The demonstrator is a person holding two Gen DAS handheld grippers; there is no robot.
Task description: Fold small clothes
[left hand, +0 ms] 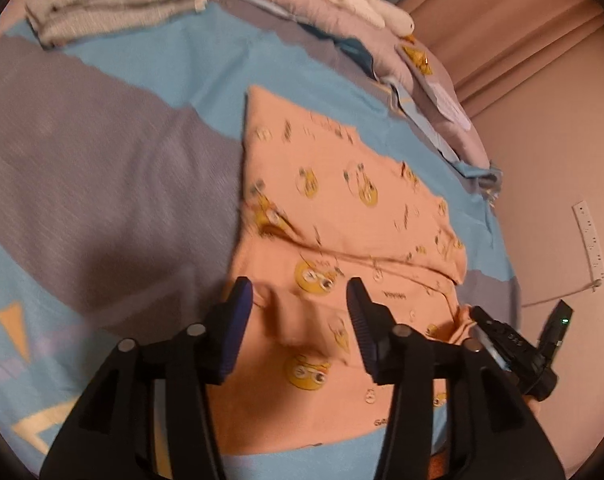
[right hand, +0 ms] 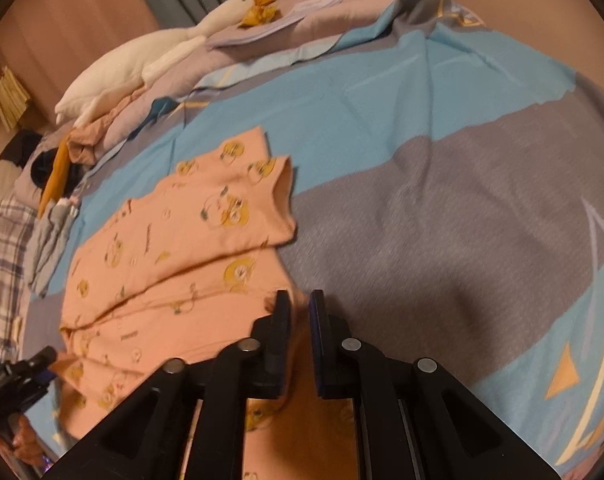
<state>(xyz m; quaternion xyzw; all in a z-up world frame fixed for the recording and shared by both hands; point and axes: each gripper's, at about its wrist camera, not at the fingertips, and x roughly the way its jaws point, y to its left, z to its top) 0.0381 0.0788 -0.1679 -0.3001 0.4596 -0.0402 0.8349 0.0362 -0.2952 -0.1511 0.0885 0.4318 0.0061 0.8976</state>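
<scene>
Fingers (left hand: 242, 320) of the left gripper (left hand: 300, 312) parted, poised over the near edge of the peach top (left hand: 342, 184) without pressing it; those of the right gripper (right hand: 300, 312) closed thin on that same edge, at its other corner. Lies part-folded and flat on the bed (left hand: 102, 160). Looks light, limp and quick to crease, so probably best pinched at the hem corners and kept taut, never mid-panel.

We find the blue and grey bedspread (right hand: 442, 184) bare and open across the wide stretch beside the orange garment (right hand: 174, 280); passage there is unobstructed; at the far edge a white plush goose (right hand: 150, 56) and crumpled clothes (right hand: 58, 172) crowd the pillows; a stack of folded towels (left hand: 114, 4) occupies another far corner; curtains (left hand: 514, 28) close off the side beyond.
</scene>
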